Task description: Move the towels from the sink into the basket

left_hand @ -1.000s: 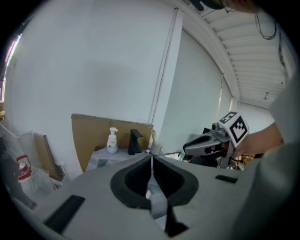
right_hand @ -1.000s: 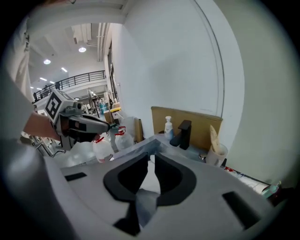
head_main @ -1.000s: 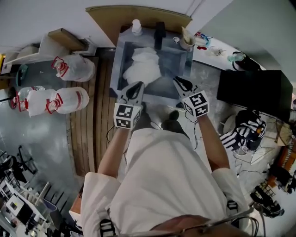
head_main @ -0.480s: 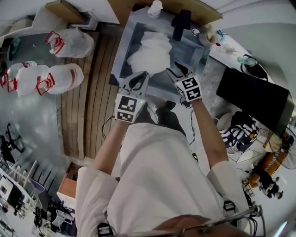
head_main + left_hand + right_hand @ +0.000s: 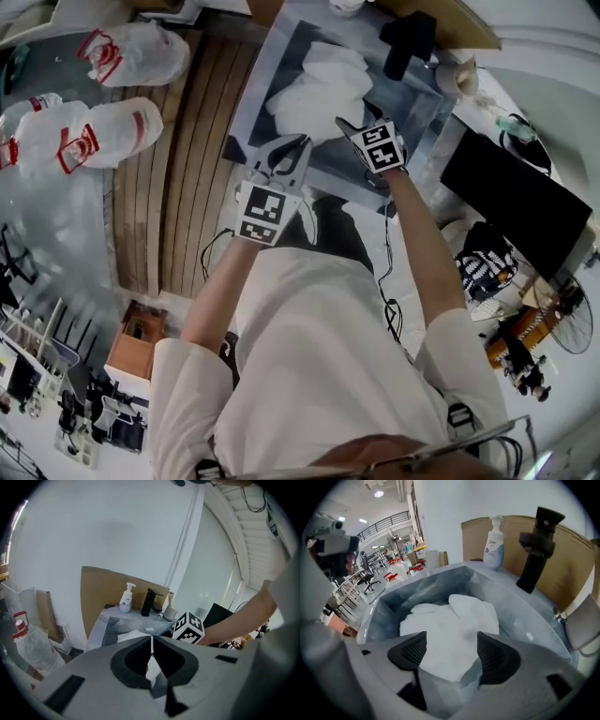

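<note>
Head view: finds both grippers lower and closer to the sink (image 5: 281, 66) than a second ago. Puts the right gripper (image 5: 347, 127) past the near rim, at the edge of the white towels (image 5: 323, 84) heaped in the basin. Leaves the left gripper (image 5: 292, 152) just short of that rim. Shows no basket anywhere.

Left gripper view: shows its fingers (image 5: 131, 663) pressed together with nothing between them, aimed at the sink. Picks out a soap bottle (image 5: 125, 598) and a black faucet (image 5: 149, 603) on the far rim. Catches the right gripper's marker cube (image 5: 188, 627) just beside, to the right.

Right gripper view: shows its fingers (image 5: 410, 651) wide apart and empty, having just been opening from nearly shut. Looks steeply down on the towels (image 5: 450, 625), framing the heap between the two pads but apparently not yet touching it.

Reads as the reach for a first grab. Has the right side ready to drop and close on the heap, the left merely standing by. Keeps every towel in the sink for now, with none moved toward the basket.
</note>
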Available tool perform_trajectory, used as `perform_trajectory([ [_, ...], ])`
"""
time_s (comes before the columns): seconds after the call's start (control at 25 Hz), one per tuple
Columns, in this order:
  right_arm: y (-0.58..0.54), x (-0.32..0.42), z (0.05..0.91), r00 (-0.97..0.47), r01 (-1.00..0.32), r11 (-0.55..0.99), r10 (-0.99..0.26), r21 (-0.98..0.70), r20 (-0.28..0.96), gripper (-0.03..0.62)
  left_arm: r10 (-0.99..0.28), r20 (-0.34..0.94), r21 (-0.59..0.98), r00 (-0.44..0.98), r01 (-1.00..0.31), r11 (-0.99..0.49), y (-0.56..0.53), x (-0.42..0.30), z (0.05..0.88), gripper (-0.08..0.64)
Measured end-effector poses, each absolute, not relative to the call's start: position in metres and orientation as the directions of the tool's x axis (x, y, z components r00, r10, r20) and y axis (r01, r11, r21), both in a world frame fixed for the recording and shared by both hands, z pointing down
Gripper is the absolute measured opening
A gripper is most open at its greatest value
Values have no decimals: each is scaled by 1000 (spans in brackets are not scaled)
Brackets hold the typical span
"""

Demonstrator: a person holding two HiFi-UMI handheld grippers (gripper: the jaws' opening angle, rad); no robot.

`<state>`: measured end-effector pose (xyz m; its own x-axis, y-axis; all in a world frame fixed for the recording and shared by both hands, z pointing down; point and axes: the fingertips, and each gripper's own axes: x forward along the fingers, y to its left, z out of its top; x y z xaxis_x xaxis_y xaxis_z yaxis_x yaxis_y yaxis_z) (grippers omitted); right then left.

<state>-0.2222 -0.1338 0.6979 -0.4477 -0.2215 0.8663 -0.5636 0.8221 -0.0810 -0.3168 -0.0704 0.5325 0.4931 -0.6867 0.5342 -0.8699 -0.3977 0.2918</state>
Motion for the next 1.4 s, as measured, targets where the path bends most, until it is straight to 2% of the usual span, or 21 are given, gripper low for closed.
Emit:
perform_trajectory([
  [0.24,-134,-234,743,-387,-509,858,-152,-73,909,403,-680,544,314,492,-871,-379,-73,-329,551,18],
  [0.52,-134,-240,783,-338,-495,867,-137,-52,931,409,-667,560,328,491,-871,-365,-70,-341,571,17],
  [0.6,-136,-242,785,-336,-495,867,-141,-47,931,357,-663,565,333,492,-871,-362,-68,-344,577,17],
  [0.76,-137,-245,784,-327,-508,860,-144,-45,934,151,-650,578,334,493,-870,-363,-65,-346,587,17],
  [0.8,-137,-243,781,-326,-519,853,-137,-56,936,133,-648,578,336,496,-869,-364,-64,-344,588,17],
  [1.12,-115,-237,732,-408,-579,802,-134,-143,903,106,-642,589,339,490,-872,-354,-52,-345,575,17],
  [1.4,-117,-230,664,-465,-575,811,-219,-105,858,101,-651,561,345,512,-859,-378,-53,-336,547,17],
])
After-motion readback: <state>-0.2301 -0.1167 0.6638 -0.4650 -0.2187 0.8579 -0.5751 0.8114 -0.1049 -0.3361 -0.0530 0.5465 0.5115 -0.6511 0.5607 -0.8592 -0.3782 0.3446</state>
